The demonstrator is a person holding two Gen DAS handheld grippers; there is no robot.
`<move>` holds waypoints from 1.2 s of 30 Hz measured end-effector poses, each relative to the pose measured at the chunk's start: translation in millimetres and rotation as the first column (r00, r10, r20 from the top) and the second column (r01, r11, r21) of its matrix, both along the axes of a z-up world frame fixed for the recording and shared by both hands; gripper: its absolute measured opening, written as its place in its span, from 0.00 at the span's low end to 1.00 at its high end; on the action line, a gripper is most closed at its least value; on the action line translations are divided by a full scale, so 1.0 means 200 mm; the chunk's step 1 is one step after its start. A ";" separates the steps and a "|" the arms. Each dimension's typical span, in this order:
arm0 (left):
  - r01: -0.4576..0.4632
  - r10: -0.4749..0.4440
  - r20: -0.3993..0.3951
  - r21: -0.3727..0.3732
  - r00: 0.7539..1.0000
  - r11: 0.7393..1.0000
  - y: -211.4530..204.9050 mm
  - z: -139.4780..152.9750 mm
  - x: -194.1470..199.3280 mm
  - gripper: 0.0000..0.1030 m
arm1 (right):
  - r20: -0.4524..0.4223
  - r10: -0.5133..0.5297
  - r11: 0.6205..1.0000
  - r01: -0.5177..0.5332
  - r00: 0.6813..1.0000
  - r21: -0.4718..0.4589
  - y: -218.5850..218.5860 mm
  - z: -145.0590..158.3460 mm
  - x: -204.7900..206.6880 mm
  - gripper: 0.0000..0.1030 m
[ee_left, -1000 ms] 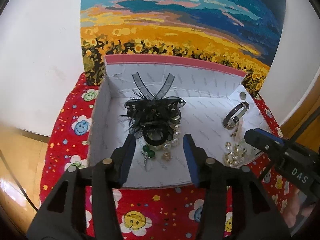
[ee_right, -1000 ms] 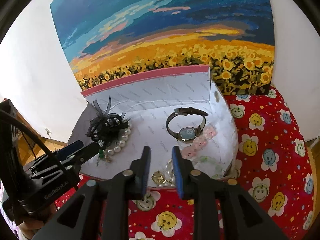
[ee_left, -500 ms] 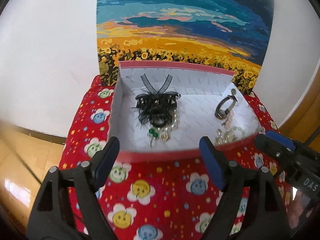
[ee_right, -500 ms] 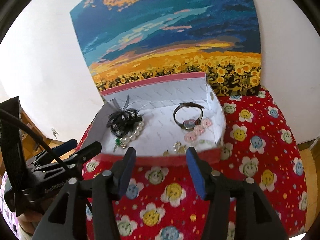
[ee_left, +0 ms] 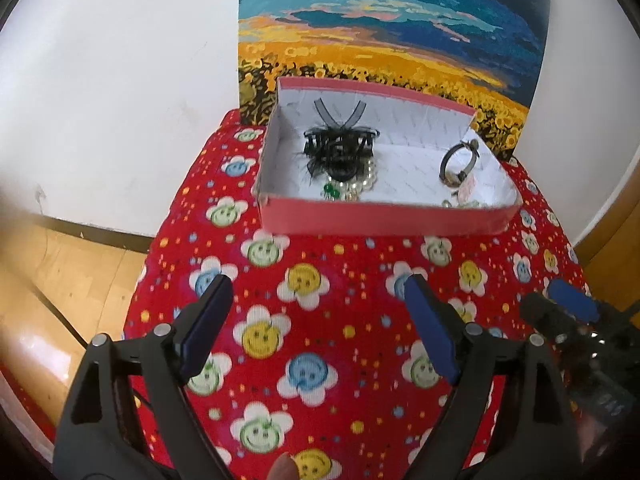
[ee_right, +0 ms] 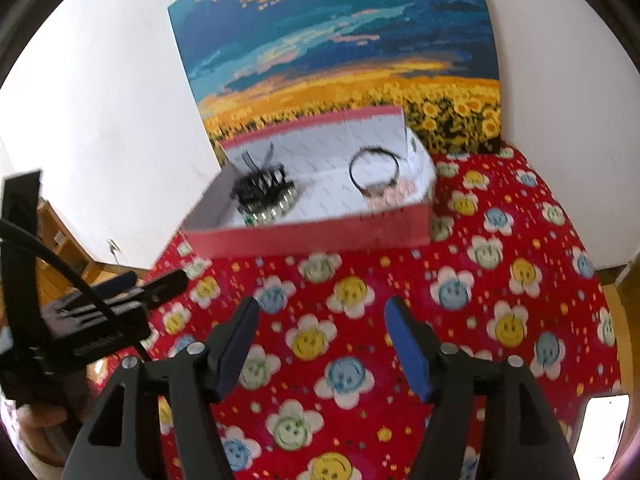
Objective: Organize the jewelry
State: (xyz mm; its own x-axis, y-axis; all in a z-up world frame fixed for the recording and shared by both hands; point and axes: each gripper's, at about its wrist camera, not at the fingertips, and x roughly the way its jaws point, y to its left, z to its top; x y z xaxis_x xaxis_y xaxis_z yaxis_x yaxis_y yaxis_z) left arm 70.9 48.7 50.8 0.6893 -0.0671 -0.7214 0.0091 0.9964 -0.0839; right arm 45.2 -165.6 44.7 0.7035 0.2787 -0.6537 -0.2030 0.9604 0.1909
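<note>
Left gripper (ee_left: 320,322) and right gripper (ee_right: 322,344): jaws spread wide, holding nothing. Jewelry box (ee_left: 380,216) lies at 12 o'clock, well apart

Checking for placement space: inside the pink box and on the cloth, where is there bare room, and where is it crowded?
Free: the white floor of the pink box between the black hair clip and the watch, and the flowered red cloth between the box and both open claws. Crowded: the pearls under the clip, and small pieces beside the watch at the right corner.
</note>
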 end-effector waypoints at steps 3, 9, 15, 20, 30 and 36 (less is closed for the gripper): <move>-0.011 0.011 0.003 0.006 1.000 1.000 -0.02 -0.03 -0.03 0.80 | -0.007 -0.029 0.999 0.028 1.000 -0.040 0.00 -0.07 -0.03 0.69; -0.034 0.035 -0.007 0.078 0.999 0.996 -0.09 -0.11 -0.05 0.83 | -0.012 -0.068 0.994 0.067 0.998 -0.090 -0.02 -0.17 -0.04 0.71; -0.054 0.055 -0.008 0.098 0.998 0.994 -0.13 -0.16 -0.04 0.85 | -0.008 -0.118 0.987 0.117 0.993 -0.113 -0.04 -0.22 -0.03 0.74; -0.064 0.065 -0.008 0.111 0.998 0.992 -0.15 -0.21 -0.03 0.88 | -0.041 -0.140 0.984 0.135 0.989 -0.114 -0.05 -0.25 -0.01 0.74; -0.046 0.048 -0.022 0.103 0.999 0.994 -0.17 -0.24 -0.02 0.91 | -0.071 -0.133 0.987 0.125 0.989 -0.103 -0.05 -0.27 0.01 0.78; -0.048 0.050 -0.020 0.100 0.999 0.994 -0.17 -0.25 -0.02 0.91 | -0.072 -0.133 0.987 0.126 0.988 -0.104 -0.05 -0.27 0.01 0.78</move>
